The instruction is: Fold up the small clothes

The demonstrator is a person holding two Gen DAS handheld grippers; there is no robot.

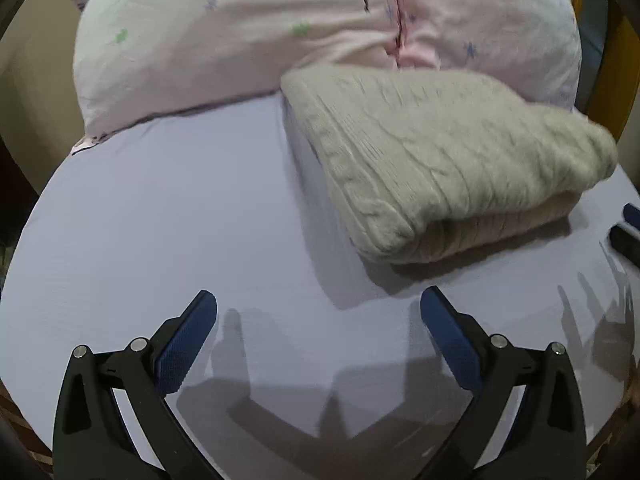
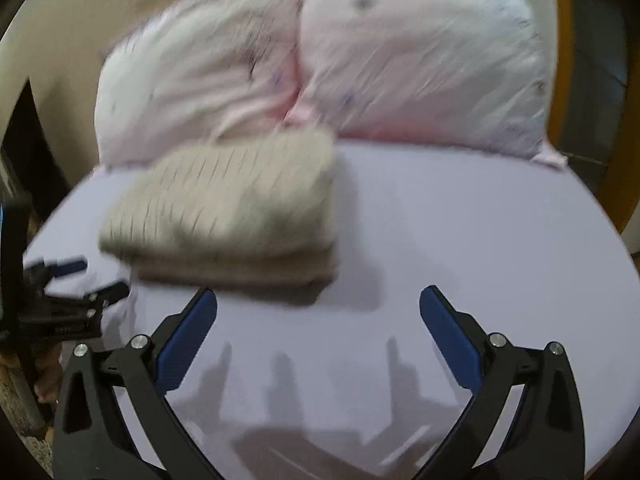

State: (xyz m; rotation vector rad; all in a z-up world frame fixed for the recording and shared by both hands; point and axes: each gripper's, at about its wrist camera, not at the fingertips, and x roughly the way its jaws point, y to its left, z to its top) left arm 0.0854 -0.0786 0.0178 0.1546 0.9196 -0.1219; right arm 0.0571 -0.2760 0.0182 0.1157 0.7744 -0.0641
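Observation:
A beige cable-knit sweater (image 1: 432, 160) lies folded in a thick stack on the lilac bed sheet (image 1: 180, 220). It also shows, blurred, in the right wrist view (image 2: 232, 208). My left gripper (image 1: 319, 308) is open and empty, hovering over the sheet in front of and to the left of the sweater. My right gripper (image 2: 319, 308) is open and empty, just in front of the sweater's near edge. The left gripper's tips (image 2: 76, 276) show at the left of the right wrist view. The right gripper's tips (image 1: 628, 228) show at the right edge of the left wrist view.
Two pink pillows with small star prints (image 1: 240, 40) (image 2: 420, 60) lean behind the sweater. A wooden bed frame (image 1: 612, 92) runs along the right. The sheet (image 2: 460, 220) drops off at the bed's edges.

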